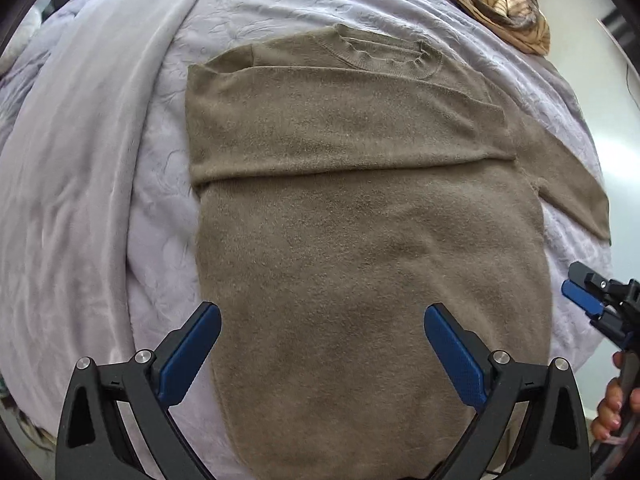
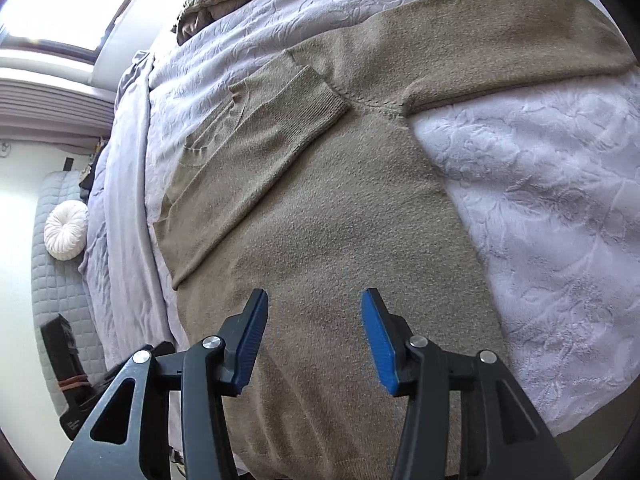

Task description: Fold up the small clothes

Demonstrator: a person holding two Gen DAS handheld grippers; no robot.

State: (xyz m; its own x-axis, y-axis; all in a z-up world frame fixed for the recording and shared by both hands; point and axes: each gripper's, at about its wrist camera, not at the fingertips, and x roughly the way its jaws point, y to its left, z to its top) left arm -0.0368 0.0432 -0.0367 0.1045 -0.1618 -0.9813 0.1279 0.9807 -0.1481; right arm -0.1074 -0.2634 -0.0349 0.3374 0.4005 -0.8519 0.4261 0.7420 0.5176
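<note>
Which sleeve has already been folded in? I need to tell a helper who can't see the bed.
On the pale lilac bedspread lies a flat taupe sweater. One sleeve lies folded across its chest, ribbed cuff near the far armpit. The other sleeve is spread out onto the bedspread.

Pretty sure I'm working in someone's bedroom here. Everything sits on a bed (image 2: 540, 200) with a pale lilac embossed floral bedspread (image 1: 248, 12) and a smoother throw (image 1: 80, 160) bunched along one side. I can see a grey quilted headboard (image 2: 60, 280) with a round white pleated cushion (image 2: 66, 236) against it, a bright window (image 2: 72, 4) above, and a heap of striped clothes (image 1: 500, 0) at the far end.
</note>
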